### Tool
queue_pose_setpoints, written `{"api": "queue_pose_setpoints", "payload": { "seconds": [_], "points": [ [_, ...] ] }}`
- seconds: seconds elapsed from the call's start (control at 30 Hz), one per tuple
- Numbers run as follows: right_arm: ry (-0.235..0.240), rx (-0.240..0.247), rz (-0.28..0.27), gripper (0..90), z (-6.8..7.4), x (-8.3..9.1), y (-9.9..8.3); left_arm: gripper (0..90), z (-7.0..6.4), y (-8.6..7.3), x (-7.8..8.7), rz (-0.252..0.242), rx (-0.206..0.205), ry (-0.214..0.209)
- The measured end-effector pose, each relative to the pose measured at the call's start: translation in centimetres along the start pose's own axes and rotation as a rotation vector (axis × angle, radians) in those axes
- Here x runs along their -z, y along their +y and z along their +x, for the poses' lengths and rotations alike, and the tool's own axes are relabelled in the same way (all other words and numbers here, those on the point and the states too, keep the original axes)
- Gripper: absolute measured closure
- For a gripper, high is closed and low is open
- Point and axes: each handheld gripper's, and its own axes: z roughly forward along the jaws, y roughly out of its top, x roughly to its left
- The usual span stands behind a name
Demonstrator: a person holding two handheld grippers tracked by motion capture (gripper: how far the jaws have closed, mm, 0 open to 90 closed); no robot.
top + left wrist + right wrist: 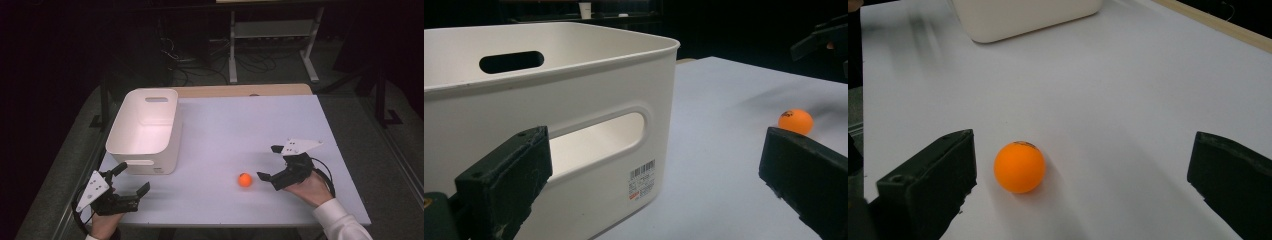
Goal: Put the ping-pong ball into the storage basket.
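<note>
White bin (145, 131) on the pale table (225, 125), left side.

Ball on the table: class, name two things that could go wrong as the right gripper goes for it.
1. The ball is round and sits free on the smooth table, nearer one jaw of the open right gripper. That jaw may touch first and roll it away.
2. If it rolls, nothing stands between it and the table's near edge, so it could drop off. The bin is well off to the side.

Lab: dark room, floor cables (200, 62)
</note>
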Motion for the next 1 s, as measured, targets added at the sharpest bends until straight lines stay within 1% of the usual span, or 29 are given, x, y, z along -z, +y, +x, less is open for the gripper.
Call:
{"api": "queue_pose_setpoints", "payload": {
  "seconds": [0.17, 0.2, 0.27, 0.3, 0.33, 0.53, 0.57, 0.63, 0.77, 1.0],
  "points": [
    [0.018, 0.008, 0.013, 0.0, 0.4, -0.5, 0.3, 0.2, 0.0, 0.0, 0.0, 0.0, 0.0, -0.001],
    [0.024, 0.017, 0.017, 0.0, 0.6, -0.7, 0.5, 0.2, 0.0, 0.0, 0.0, 0.001, 0.001, 0.0],
    [0.027, 0.016, 0.018, 0.0, 0.7, -0.8, 0.5, 0.2, 0.0, 0.0, 0.0, 0.0, 0.0, 0.001],
    [0.029, 0.026, 0.024, 0.0, 0.7, -0.9, 0.5, 0.2, 0.0, 0.0, 0.0, 0.0, 0.0, 0.002],
    [0.031, 0.021, 0.028, 0.0, 0.8, -1.0, 0.5, 0.2, 0.0, 0.0, 0.0, 0.0, 0.0, 0.002],
    [0.043, 0.033, 0.053, 0.0, 1.0, -1.6, 0.5, 0.2, 0.0, 0.0, 0.0, 0.0, -0.001, 0.001],
    [0.047, 0.033, 0.064, 0.0, 1.1, -1.8, 0.5, 0.2, 0.0, 0.0, 0.1, 0.002, -0.002, 0.001],
    [0.048, 0.03, 0.069, 0.0, 1.2, -1.9, 0.4, 0.2, 0.0, 0.0, 0.1, 0.004, -0.004, 0.001],
    [0.037, 0.048, 0.078, 0.0, 1.4, -2.3, 0.4, 0.2, 0.0, 0.0, 0.1, 0.004, -0.005, 0.0],
    [0.046, 0.055, 0.097, 0.0, 1.7, -2.8, 0.3, 0.2, 0.0, 0.0, 0.1, 0.004, -0.004, 0.0]
  ]
}}
